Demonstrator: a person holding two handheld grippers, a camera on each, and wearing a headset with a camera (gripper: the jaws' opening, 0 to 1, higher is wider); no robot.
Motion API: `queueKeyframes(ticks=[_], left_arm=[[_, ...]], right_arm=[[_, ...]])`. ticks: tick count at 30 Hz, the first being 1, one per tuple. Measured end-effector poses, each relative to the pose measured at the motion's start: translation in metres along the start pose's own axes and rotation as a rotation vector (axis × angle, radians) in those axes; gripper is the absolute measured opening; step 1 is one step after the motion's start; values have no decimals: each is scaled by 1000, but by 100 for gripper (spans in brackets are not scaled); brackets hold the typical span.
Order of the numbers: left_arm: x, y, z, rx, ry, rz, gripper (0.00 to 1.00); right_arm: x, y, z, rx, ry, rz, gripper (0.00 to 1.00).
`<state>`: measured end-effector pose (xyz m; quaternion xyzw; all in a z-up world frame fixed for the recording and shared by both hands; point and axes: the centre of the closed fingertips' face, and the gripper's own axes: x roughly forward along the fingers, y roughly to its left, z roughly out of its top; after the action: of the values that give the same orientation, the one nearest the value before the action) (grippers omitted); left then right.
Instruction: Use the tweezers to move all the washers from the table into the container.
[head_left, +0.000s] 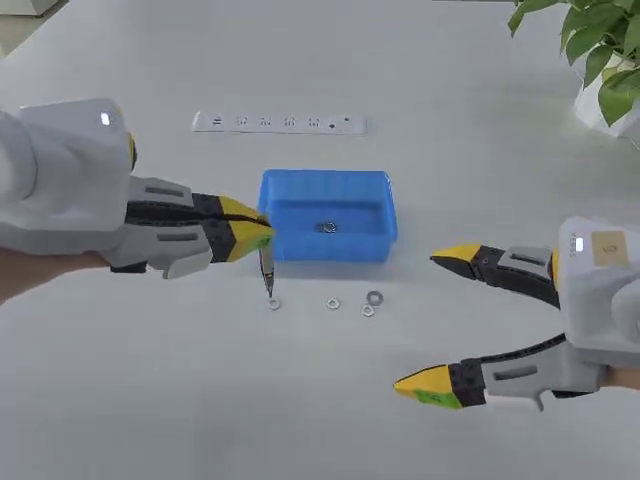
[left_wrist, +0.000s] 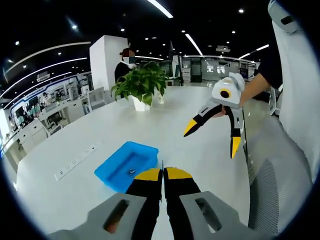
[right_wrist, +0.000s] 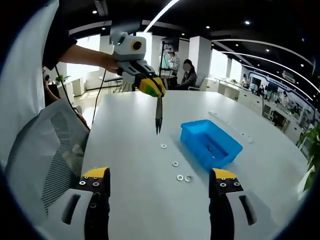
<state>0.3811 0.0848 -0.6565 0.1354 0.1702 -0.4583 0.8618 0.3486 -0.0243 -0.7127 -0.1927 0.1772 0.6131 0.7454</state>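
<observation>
My left gripper (head_left: 262, 232) is shut on a pair of metal tweezers (head_left: 267, 272), which point down at the white table just left of the blue container (head_left: 290, 190). The tweezer tips hover right above the leftmost washer (head_left: 274, 303). Several small steel washers lie in a row in front of the container, among them one in the middle (head_left: 333, 303) and one at the right (head_left: 374, 297). One washer (head_left: 327, 228) lies inside the container. My right gripper (head_left: 425, 320) stands open and empty to the right of the row. From the right gripper view I see the tweezers (right_wrist: 158, 115) hanging over the washers (right_wrist: 175, 163).
A white power strip (head_left: 278, 123) lies behind the container. A potted plant (head_left: 600, 60) stands at the far right corner. A mesh chair (right_wrist: 45, 150) sits beside the table, and people stand far off in the room.
</observation>
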Motion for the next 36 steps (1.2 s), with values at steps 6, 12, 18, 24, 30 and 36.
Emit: queueKeyframes(ticks=[6,12,18,24,30,36], left_arm=[[-4,-2,-9,-8,-32,16,5],[-4,-6,-23,-3,-8,20,5],[-1,-5,-28,-19,-10,35,5],[3,3,-23,-21,-29,41,5],[13,4,-27,2,-24,41,5],[15,7,-29,4,-19,37,5]], right_arm=[[2,10,-7,14,21,21,90],[8,15,-10,29,26,30,94],[14,25,-13,27,34,63,94],[16,30,-16,55,28,79,95],[18,31,-19,58,32,81,95],[22,29,-21,73,31,87,95]])
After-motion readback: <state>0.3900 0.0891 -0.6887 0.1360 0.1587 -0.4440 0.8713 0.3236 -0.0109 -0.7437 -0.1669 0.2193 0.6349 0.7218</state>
